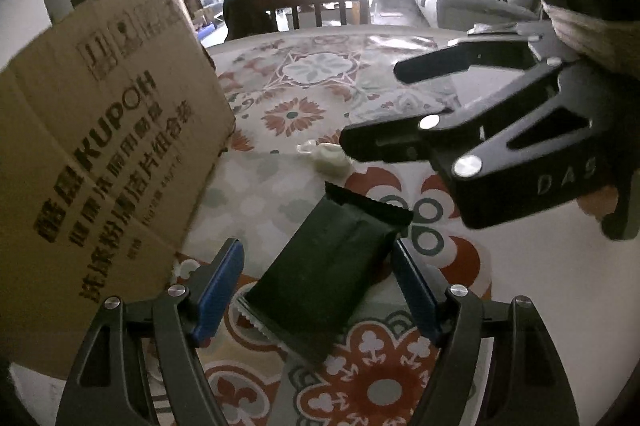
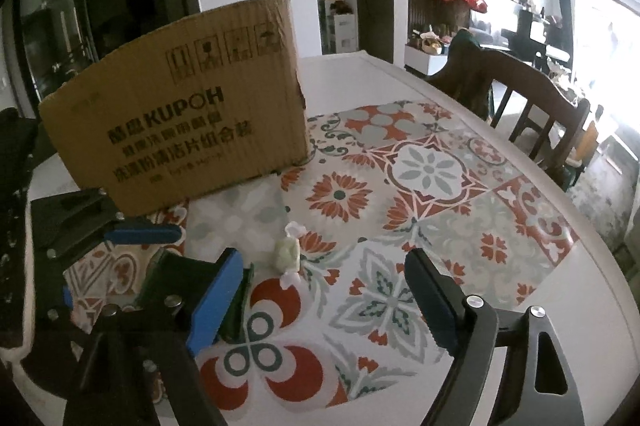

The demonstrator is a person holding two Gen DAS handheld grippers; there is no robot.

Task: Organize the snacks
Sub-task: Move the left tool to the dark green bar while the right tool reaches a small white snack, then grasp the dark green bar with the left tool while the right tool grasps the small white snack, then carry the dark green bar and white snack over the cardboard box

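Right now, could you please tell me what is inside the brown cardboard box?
Its contents cannot be seen: the brown cardboard box shows only its printed side wall from both views, standing on the patterned tablecloth.

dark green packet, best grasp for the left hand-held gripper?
Grip the dark green packet across its two long plain edges, mid-body, coming from above. It lies flat on the table mat, with crimped seals at both ends. The open left hand-held gripper already straddles it.

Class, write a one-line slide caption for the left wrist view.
Open left gripper straddles a dark green snack packet beside a cardboard box; open right gripper hovers above the patterned table.
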